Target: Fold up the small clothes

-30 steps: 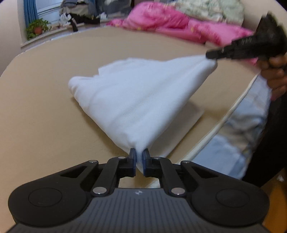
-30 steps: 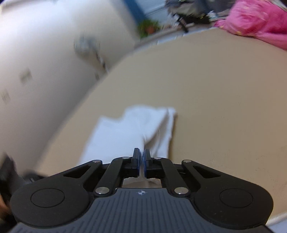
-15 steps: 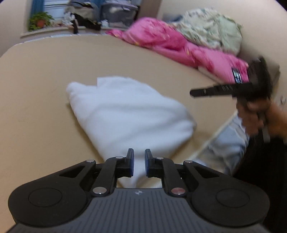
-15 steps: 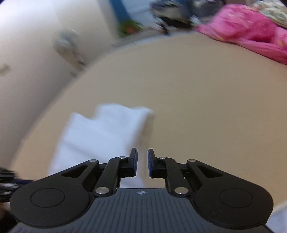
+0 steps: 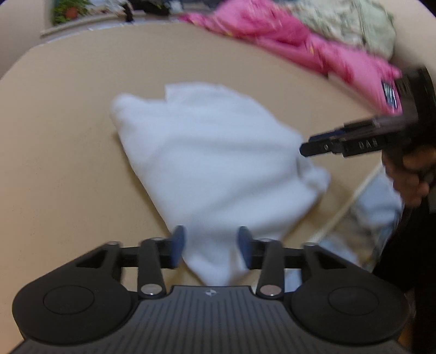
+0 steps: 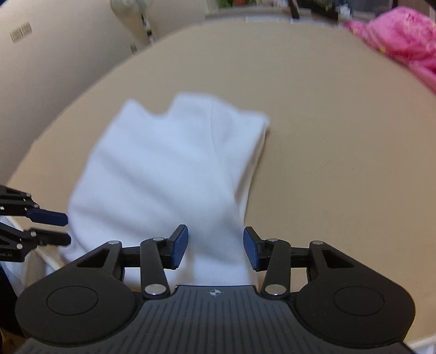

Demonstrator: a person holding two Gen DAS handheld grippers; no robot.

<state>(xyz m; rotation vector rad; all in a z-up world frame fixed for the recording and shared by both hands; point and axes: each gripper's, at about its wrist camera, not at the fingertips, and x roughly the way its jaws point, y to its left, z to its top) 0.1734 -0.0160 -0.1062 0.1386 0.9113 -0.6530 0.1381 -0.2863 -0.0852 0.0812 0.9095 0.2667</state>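
Note:
A white garment (image 5: pixel 207 163) lies folded on the tan table (image 5: pixel 54 163). It also shows in the right wrist view (image 6: pixel 163 174). My left gripper (image 5: pixel 209 246) is open and empty, its jaws on either side of the garment's near corner. My right gripper (image 6: pixel 215 246) is open and empty over the garment's near edge. The right gripper also shows at the right of the left wrist view (image 5: pixel 310 148), just off the garment's right corner. The left gripper shows at the left edge of the right wrist view (image 6: pixel 65 228), open.
A pink cloth pile (image 5: pixel 299 46) and a pale patterned bundle (image 5: pixel 351 24) lie at the table's far right. A light blue cloth (image 5: pixel 378 207) hangs off the right edge. A potted plant (image 5: pixel 68 11) stands on a far sill. A wall (image 6: pixel 54 54) is beyond the table's left.
Both grippers have let go of the garment and opened wide. The lifted corners have dropped and the garment now lies flat on the table.

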